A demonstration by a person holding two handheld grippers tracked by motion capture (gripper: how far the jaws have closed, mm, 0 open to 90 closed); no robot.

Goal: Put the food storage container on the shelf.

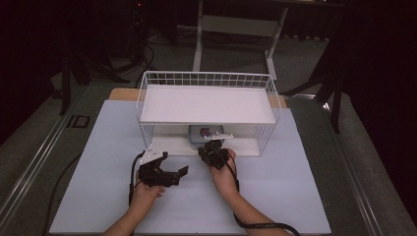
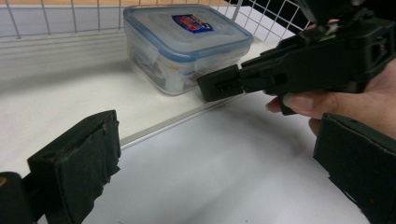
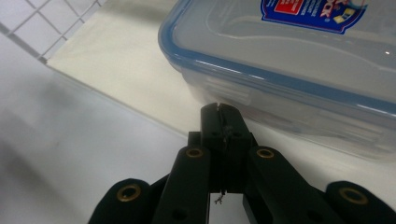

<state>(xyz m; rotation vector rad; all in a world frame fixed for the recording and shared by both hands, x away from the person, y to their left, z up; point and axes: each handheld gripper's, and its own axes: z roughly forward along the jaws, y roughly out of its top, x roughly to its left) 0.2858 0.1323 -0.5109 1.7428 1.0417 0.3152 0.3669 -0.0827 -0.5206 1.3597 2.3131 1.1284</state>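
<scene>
Container point(image 3: 299, 60) just beyond closed right gripper point(image 3: 219, 112).

A lab or test room set up for recording is suggested. A table point(image 1: 295, 196) covered with a plain pale sheet is placed on a grey floor point(image 1: 373, 162), and dark curtains point(image 1: 383, 49) are hung around it. Black stand legs point(image 1: 74, 73) and loose cables point(image 1: 142, 59) are seen on the floor at the left. A white adjustable desk frame point(image 1: 236, 29) is placed behind. A small red light point(image 1: 139, 4) is lit in the dark background.
</scene>
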